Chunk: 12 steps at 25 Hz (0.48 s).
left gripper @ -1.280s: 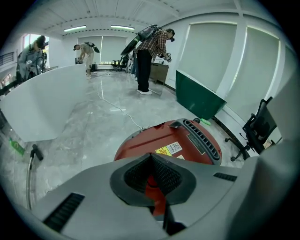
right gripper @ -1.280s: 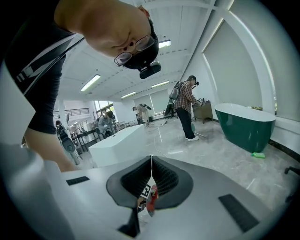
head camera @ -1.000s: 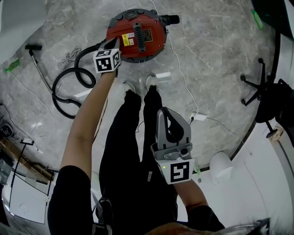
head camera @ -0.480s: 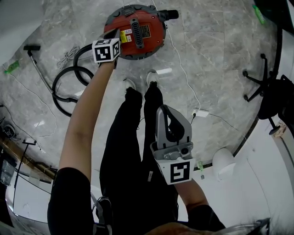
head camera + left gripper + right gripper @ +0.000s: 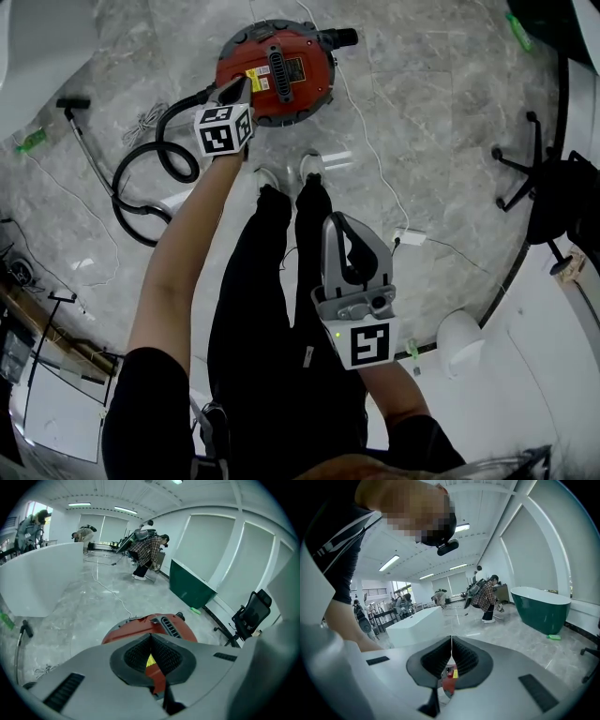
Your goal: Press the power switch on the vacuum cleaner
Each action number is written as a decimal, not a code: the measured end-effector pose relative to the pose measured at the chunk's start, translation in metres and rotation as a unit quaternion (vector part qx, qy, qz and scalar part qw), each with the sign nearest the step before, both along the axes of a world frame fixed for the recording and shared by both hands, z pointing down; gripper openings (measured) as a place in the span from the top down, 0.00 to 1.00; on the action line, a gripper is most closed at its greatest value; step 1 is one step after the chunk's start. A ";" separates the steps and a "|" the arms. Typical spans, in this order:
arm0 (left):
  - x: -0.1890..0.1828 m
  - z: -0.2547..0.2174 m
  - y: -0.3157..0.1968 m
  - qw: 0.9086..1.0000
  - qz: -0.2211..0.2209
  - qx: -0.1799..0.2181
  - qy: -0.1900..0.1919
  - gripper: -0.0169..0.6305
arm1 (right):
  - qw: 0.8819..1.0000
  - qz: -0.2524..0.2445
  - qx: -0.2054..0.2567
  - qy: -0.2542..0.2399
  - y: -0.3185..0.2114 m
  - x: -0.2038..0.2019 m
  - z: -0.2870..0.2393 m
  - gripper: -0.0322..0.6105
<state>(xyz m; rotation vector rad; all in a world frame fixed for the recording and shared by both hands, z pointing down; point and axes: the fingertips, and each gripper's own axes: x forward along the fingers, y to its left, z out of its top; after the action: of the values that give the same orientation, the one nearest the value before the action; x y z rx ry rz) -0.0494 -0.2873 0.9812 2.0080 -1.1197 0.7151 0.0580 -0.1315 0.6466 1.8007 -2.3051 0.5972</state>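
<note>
A red canister vacuum cleaner [image 5: 295, 52] is seen standing on the grey marbled floor [image 5: 450, 103], just beyond the person's two shoes [image 5: 310, 166]; a black carrying handle [image 5: 278, 70] runs across its lid, and a yellow label [image 5: 255, 80] is stuck beside that handle. The power switch itself cannot be made out in any view.

The left gripper [image 5: 234, 92] is held out at arm's length over the vacuum cleaner's near-left rim, its tips lying just beside the yellow label – whether they touch the lid cannot be told; in the left gripper view its jaws are shown pressed together at the tips [image 5: 150, 639] with nothing clamped, the red lid [image 5: 140, 627] filling the gap below them.

The right gripper [image 5: 340, 230] is held back over the person's legs, well apart from the vacuum cleaner; its jaws are likewise drawn together and empty [image 5: 451, 644].

A black hose [image 5: 141, 183] is looped on the floor to the left of the vacuum cleaner; a wand with a floor nozzle [image 5: 73, 103] lies further left; a white power cable [image 5: 370, 150] trails away on the vacuum cleaner's right; a black office chair [image 5: 544, 197] stands far to the right – near a curved white wall; a dark green tub [image 5: 541, 606] is visible in the right gripper view.
</note>
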 end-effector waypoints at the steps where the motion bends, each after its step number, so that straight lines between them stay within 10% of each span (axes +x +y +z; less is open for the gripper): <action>1: 0.002 -0.009 0.002 1.000 -0.002 0.005 0.006 0.95 | 1.000 -0.005 0.004 -0.002 0.001 -0.002 -0.005 0.92; 12: 0.019 -0.149 0.051 0.994 -0.026 0.079 0.078 0.95 | 0.998 -0.048 0.026 0.009 0.015 -0.011 -0.052 0.92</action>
<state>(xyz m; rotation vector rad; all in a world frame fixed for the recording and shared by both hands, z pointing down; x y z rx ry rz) -0.0302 -0.2367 0.8318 2.1175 -1.1604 0.4469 0.0475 -0.1164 0.5951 1.6986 -2.3991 0.5091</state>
